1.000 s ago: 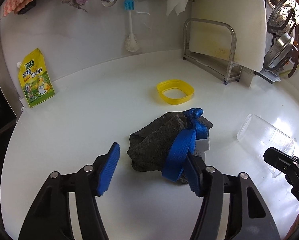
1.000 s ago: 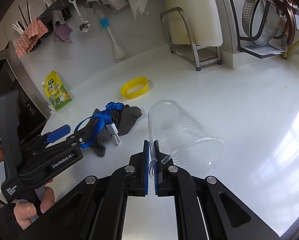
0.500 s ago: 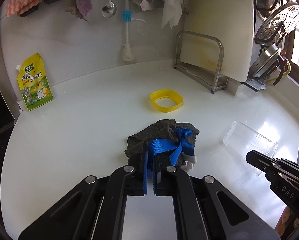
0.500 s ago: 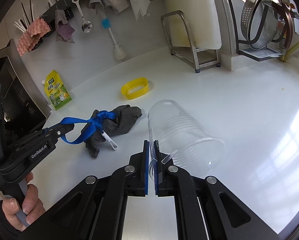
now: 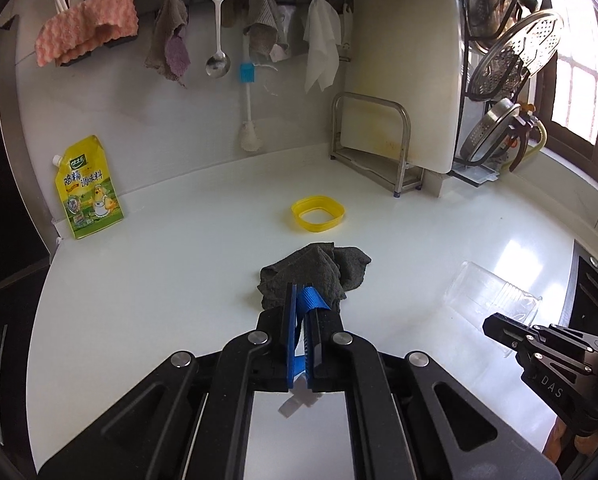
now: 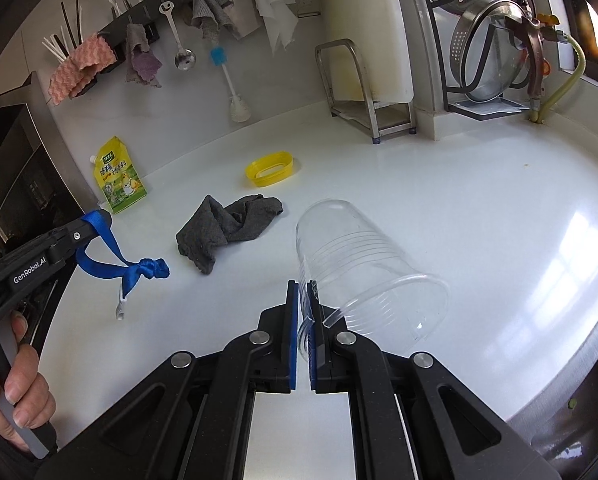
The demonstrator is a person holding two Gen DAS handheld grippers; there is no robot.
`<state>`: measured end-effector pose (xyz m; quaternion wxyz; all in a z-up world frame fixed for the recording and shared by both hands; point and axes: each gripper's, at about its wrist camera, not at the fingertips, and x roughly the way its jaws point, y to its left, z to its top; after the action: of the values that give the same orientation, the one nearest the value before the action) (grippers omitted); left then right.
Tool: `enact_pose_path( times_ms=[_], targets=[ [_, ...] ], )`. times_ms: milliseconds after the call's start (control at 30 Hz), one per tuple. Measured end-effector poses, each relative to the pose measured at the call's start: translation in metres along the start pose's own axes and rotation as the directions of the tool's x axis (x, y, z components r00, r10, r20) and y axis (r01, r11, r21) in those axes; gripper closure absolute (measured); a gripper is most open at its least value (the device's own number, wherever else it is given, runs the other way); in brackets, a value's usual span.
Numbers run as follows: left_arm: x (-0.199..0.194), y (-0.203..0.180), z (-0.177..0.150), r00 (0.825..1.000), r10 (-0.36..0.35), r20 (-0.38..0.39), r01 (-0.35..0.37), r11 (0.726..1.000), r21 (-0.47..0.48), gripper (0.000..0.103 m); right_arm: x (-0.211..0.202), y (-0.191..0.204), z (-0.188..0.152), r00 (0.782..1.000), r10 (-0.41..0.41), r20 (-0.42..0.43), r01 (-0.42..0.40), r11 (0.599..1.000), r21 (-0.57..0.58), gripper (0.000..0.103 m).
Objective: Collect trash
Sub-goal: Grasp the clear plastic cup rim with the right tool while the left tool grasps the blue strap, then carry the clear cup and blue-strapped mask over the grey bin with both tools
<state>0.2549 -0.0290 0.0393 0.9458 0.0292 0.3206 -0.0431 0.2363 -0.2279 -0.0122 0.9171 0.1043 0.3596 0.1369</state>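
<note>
Left gripper [image 5: 302, 304] is clamping its blue pads tight on a blue ribbon [image 6: 115, 260], which is hanging clear of the white counter [image 6: 439, 208] with a knotted end and a small white tag dangling below; a hand [image 6: 17, 392] is gripping the handle at 8 o'clock in the right wrist view. At 2 o'clock from the knot, a grey cloth [image 6: 227, 228] is lying crumpled on the counter, apart from the ribbon. At 12 o'clock from the cloth, a yellow ring [image 6: 270, 168] is sitting flat, and a yellow pouch [image 6: 119, 178] is leaning against the wall at 10 o'clock. Right gripper [image 6: 303, 296] is pinching the rim of a clear plastic cup [image 6: 363, 268], which is lying tilted with its base pointing toward 11 o'clock.
</note>
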Motion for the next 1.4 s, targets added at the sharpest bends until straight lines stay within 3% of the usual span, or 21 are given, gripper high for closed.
enact_pose_path(
  times_ms=[600,1400],
  targets=[
    [-0.098,-0.01,-0.076,1.0,-0.022,0.015,0.021,0.999,0.042,0.099,-0.114,0.024,-0.104,0.995,-0.076,0.058,0.07,0.993,0.094,0.099],
    [-0.152,-0.028,-0.168,0.998,-0.031,-0.056,0.035,0.997,0.064,0.099,-0.183,0.073,-0.193,0.985,-0.16,0.071,0.157,0.987,0.042,0.099]
  ],
)
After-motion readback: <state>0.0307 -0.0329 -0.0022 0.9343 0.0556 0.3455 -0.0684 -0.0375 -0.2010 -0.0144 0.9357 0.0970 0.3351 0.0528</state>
